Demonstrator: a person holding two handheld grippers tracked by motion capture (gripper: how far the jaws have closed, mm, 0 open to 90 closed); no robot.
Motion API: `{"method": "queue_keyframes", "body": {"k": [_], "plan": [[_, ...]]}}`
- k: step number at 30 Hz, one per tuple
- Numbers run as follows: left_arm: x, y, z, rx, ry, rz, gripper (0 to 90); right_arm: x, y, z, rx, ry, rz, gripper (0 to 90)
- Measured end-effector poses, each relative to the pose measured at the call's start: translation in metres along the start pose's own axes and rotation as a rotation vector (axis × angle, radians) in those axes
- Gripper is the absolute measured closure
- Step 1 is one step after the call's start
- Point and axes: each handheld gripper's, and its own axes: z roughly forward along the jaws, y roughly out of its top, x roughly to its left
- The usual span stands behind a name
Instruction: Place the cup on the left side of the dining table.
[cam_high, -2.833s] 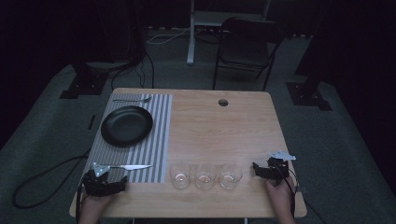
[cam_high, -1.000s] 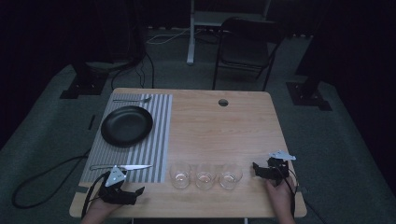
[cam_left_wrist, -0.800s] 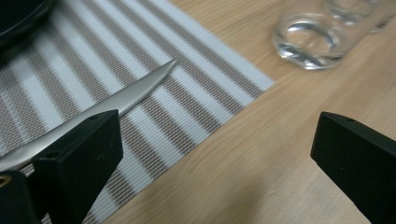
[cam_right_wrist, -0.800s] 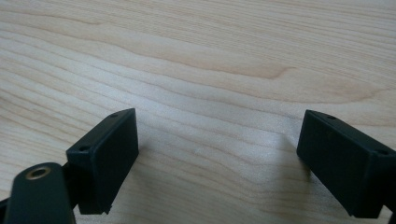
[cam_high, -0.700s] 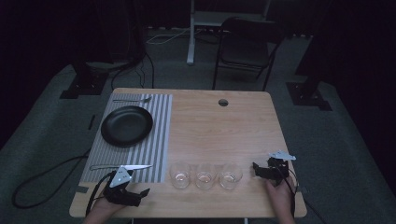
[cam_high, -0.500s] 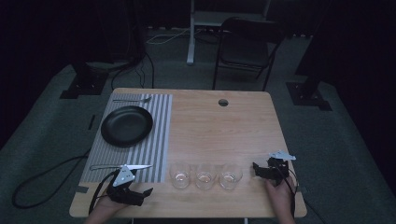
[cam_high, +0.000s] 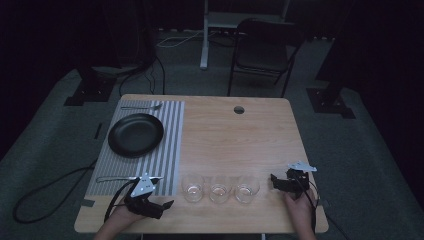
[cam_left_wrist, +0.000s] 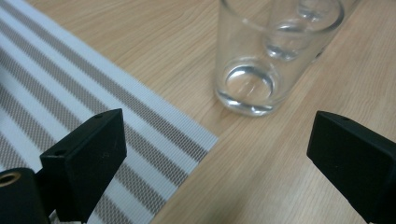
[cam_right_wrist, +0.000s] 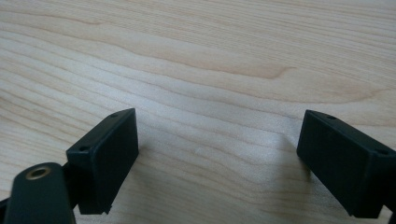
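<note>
Table: a light wooden table takes up the middle of the high view, a round hole near its far edge, dark floor all about it.
Placemat: a grey-and-white striped placemat covers the left part of the tabletop; its near corner shows in the lower left of the left gripper view.
Plate: a black plate lies on the placemat, left of centre in the high view.
Cutlery: a spoon or fork lies along the placemat's far edge, and a knife along its near edge; the light is too dim to tell the far piece exactly.
Glasses: three clear glasses stand in a row at lower centre of the high view, the left glass just off the placemat's corner, then the middle glass and the right glass. In the left gripper view the nearest glass stands upright at upper centre, the others lined up behind it.
Left gripper: at lower left of the high view, the left gripper held in a hand, pointing towards the row of glasses; jaws wide apart, nothing between them.
Right gripper: at lower right of the high view, the right gripper held in the other hand, just beside the right glass but apart from it; jaws spread over bare wood.
Background: a dark folding chair stands beyond the table at upper centre.
</note>
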Motion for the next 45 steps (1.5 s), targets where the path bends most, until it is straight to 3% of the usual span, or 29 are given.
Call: {"method": "queue_keyframes", "body": {"k": [7, 12, 19, 25, 45], "plan": [[-0.002, 0.013, 0.002, -0.010, -0.034, 0.027, 5.2, 0.000, 0.000, 0.000, 0.000, 0.000, 0.000, 12.2], [-0.005, 0.022, 0.005, 0.000, -0.024, 0.056, 5.2, 0.000, 0.000, 0.000, 0.000, 0.000, 0.000, 12.2], [-0.009, 0.032, 0.008, -0.017, -0.065, 0.072, 5.2, 0.000, 0.000, 0.000, 0.000, 0.000, 0.000, 12.2], [-0.015, 0.045, 0.012, -0.016, -0.069, 0.114, 5.2, 0.000, 0.000, 0.000, 0.000, 0.000, 0.000, 12.2], [-0.024, 0.077, 0.021, -0.030, -0.127, 0.181, 5.3, 0.000, 0.000, 0.000, -0.001, 0.000, -0.002, 12.2]]}}
